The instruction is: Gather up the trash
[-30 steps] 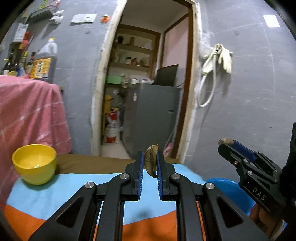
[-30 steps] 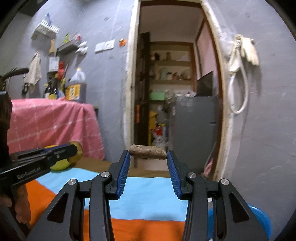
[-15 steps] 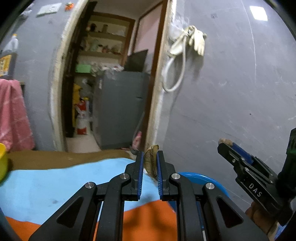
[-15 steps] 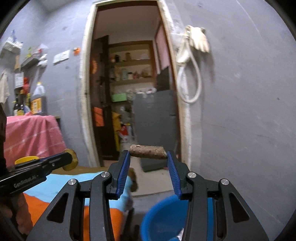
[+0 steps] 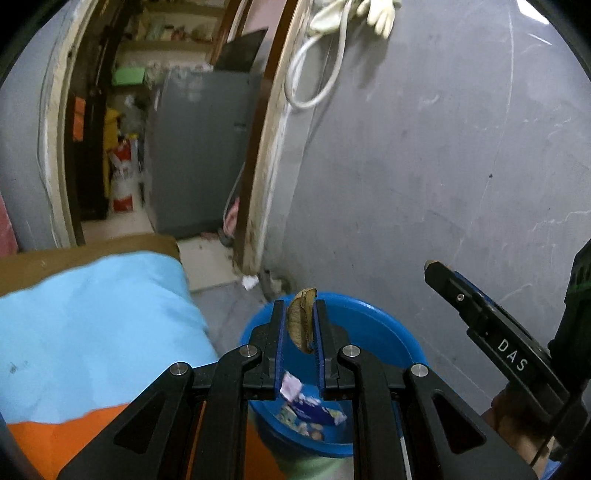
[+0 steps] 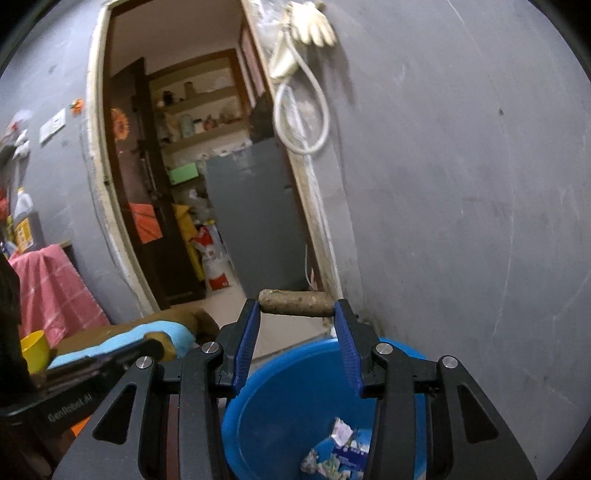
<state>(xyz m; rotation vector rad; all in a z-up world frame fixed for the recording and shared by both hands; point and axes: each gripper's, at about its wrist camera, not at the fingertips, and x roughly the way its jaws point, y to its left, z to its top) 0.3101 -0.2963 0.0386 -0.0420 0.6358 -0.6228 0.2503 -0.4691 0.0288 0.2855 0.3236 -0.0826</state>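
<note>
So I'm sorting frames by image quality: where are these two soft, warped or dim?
Left wrist view: doorway shelves smeared by motion blur, dry brown leaf in the left gripper sharp, fisheye bows the door frame. Right wrist view: dim light, hanging white rubber glove slightly soft, brown cork-like stick and round blue plastic bin crisp.

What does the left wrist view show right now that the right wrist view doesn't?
Only the left wrist view: the left tool shut on a dry leaf, and the right tool's side, marked DAS. Only the right wrist view: the right tool gripping a brown stick by its ends, a yellow bowl and pink cloth at left. Both: the blue bin below with wrappers inside, the doorway, the hanging glove.
</note>
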